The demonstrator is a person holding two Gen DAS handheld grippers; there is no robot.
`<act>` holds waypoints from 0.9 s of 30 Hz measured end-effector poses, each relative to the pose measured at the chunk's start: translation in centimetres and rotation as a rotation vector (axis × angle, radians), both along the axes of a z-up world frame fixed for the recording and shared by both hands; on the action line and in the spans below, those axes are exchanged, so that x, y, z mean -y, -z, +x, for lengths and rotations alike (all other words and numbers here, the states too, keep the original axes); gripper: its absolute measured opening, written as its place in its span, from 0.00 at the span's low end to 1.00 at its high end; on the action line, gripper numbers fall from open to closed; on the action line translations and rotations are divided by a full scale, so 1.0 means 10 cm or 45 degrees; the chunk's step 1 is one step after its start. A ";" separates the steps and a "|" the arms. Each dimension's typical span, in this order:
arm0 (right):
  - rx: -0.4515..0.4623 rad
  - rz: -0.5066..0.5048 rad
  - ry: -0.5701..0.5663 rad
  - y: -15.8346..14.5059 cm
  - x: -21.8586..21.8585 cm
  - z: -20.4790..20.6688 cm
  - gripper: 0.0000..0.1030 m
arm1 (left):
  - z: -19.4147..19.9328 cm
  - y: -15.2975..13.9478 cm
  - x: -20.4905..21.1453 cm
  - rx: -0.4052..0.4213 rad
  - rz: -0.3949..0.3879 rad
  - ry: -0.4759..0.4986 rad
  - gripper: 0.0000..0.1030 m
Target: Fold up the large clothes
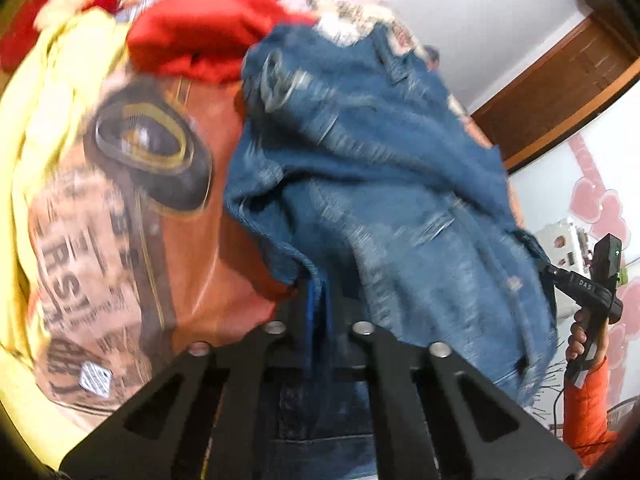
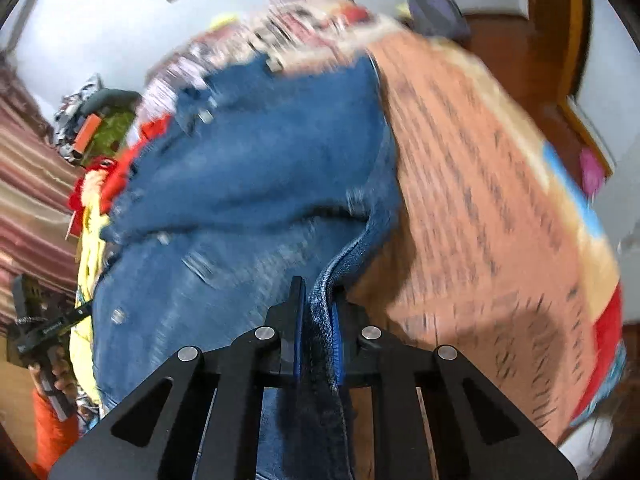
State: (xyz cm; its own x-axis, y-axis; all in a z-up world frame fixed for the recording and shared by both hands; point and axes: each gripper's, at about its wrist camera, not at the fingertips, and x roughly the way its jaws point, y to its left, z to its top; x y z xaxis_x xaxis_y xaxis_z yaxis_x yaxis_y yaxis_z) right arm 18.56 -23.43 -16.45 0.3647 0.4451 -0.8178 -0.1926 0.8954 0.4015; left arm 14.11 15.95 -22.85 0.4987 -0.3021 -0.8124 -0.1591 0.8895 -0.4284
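Observation:
A blue denim garment (image 1: 360, 168) with worn patches lies bunched on an orange printed bedspread (image 1: 120, 220). My left gripper (image 1: 318, 292) is shut on a denim edge that runs down between its black fingers. In the right wrist view the same denim garment (image 2: 256, 168) fills the middle, and my right gripper (image 2: 318, 300) is shut on a thick stitched hem of it. The other hand-held gripper (image 1: 592, 280) shows at the right edge of the left wrist view, held by a hand in an orange sleeve (image 1: 588, 400). Both pictures are blurred.
A red garment (image 1: 208, 36) and a yellow one (image 1: 52, 92) lie at the far side of the bedspread. A brown wooden door frame (image 1: 560, 92) and a white wall with pink heart stickers (image 1: 596, 200) stand at the right. A striped curtain (image 2: 28, 192) hangs at the left.

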 end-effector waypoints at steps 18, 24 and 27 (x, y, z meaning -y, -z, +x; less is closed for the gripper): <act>0.107 -0.084 0.057 -0.01 -0.15 0.56 0.11 | 0.36 -0.62 -0.25 0.156 0.216 -0.067 0.31; 0.008 -0.126 0.039 0.09 0.00 0.41 0.33 | 0.03 -0.03 -0.43 -0.069 0.157 -0.109 0.56; 0.017 -0.146 0.082 0.07 0.09 0.30 0.56 | -0.14 0.14 -0.50 -0.149 0.035 -0.101 0.56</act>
